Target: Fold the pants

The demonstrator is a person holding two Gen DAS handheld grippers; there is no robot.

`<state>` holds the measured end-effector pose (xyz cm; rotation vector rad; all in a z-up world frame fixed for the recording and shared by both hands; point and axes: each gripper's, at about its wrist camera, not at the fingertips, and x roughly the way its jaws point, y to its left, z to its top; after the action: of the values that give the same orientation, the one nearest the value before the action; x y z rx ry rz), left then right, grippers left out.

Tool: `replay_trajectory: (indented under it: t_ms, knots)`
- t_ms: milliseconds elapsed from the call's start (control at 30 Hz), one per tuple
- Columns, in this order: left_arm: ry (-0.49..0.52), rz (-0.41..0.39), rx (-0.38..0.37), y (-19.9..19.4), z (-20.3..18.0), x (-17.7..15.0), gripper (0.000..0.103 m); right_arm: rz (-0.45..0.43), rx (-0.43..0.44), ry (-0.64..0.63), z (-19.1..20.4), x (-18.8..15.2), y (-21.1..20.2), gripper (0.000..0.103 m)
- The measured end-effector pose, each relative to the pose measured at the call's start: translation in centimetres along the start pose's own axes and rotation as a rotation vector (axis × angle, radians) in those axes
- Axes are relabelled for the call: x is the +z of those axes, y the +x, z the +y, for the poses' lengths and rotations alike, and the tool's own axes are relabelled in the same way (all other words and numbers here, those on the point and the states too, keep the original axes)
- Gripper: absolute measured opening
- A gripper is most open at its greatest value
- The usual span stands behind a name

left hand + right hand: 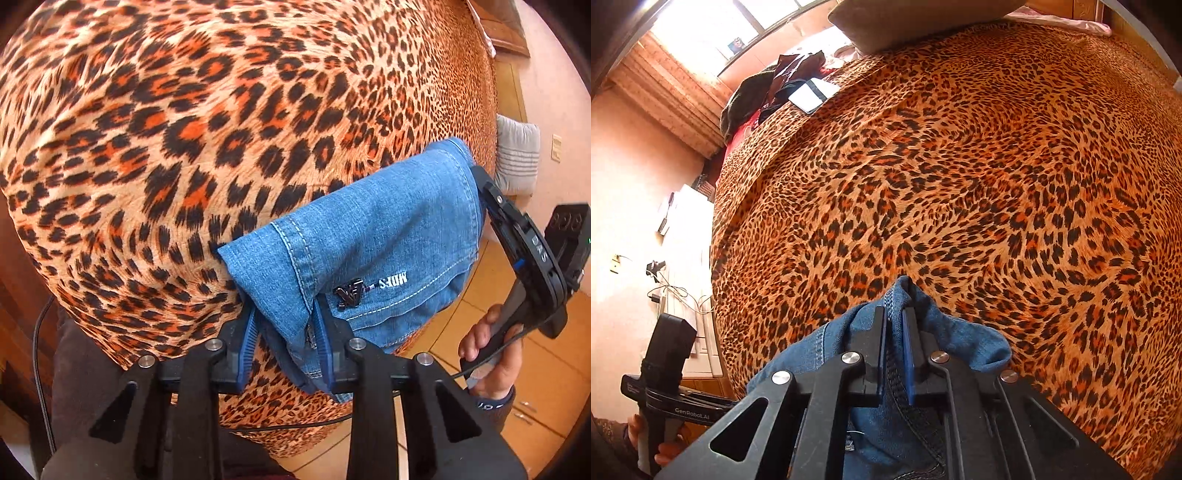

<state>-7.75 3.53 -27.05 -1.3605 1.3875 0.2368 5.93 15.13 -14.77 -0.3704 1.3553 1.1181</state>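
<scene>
- Left wrist view: left gripper (286, 334) pinches a hem edge of the jeans (369, 251), fingers pressed on denim. The jeans make a compact bundle at the near right edge of the bed (184, 129), part hanging off the edge. Right gripper (517, 236) meets the bundle's far side; its grip isn't visible here.
- Right wrist view: right gripper (895, 332) clamps a denim fold between its fingers; jeans (960, 343) bunch around and under it at the near edge of the bed (960, 166). Left gripper (668, 373) shows at lower left.
- Progress: looks mostly folded, both ends held. Probably left: lay the bundle flat on the bed, let go.
</scene>
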Motion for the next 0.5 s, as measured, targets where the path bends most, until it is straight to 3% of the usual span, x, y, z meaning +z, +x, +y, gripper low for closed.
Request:
replay_trajectory:
  t_ms: [133,200,267,333,433,467,500]
  knots:
    - [-0.009,0.013,0.0,-0.2,0.4,-0.6,0.027,0.021,-0.063,0.115,-3.5,-0.6,2.0,0.0]
    - [0.03,0.029,0.0,-1.0,0.4,-1.6,0.027,0.023,-0.008,0.194,-4.9,-1.1,1.7,0.003]
    - [0.101,0.063,0.003,-2.1,0.3,-3.1,0.024,0.006,0.159,0.238,-5.4,-1.2,0.6,0.007]
    - [0.16,0.053,-0.033,-3.8,-0.4,-3.9,0.024,-0.007,0.171,0.224,-4.8,-1.0,-0.7,0.011]
    - [0.216,-0.093,-0.044,-7.6,-1.3,-2.9,0.029,0.003,0.174,0.25,-4.9,-0.1,-0.5,0.024]
    - [0.224,-0.127,-0.048,-8.3,-1.5,-2.1,0.033,0.005,0.188,0.265,-5.0,0.0,-0.3,0.038]
    - [0.225,-0.139,-0.058,-8.6,-1.6,-1.2,0.044,0.006,0.202,0.281,-5.1,0.3,0.1,0.052]
